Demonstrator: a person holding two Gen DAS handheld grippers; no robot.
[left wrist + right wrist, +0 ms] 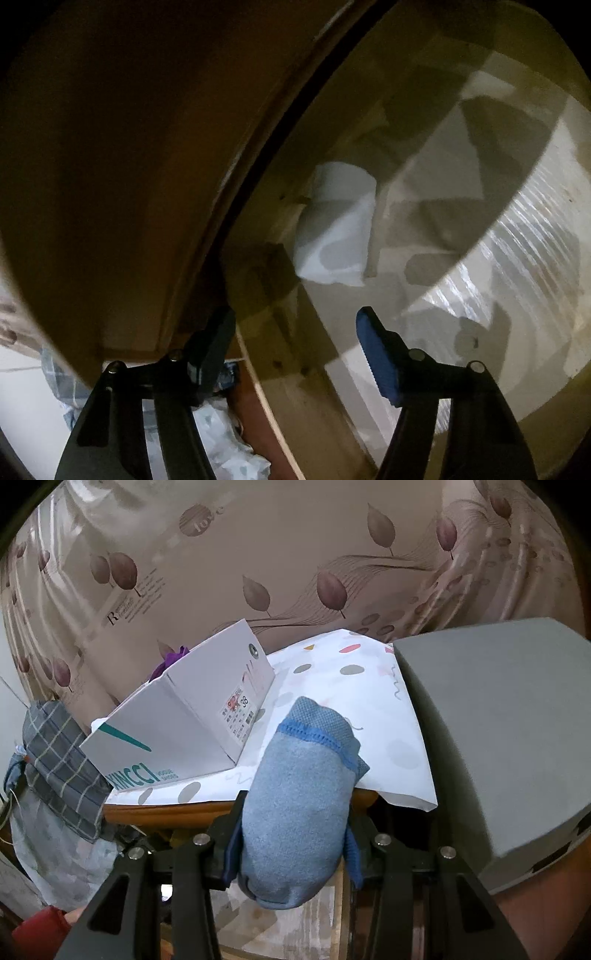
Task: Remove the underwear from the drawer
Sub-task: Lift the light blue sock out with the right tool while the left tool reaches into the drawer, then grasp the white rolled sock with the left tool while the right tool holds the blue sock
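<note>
In the right wrist view my right gripper is shut on a rolled light-blue piece of underwear with a darker blue hem. It holds the roll above the front edge of a table. In the left wrist view my left gripper is open and points down into the dim drawer. The drawer's wooden wall runs between the two fingers, the blue-padded one inside and the other outside. A white folded garment lies ahead on the drawer floor, untouched.
A dark wooden panel hangs over the drawer's left. On the table lie a dotted white cloth, an open shoe box and a grey box. Plaid fabric hangs at the left before a leaf-patterned curtain. A red sleeve shows low left.
</note>
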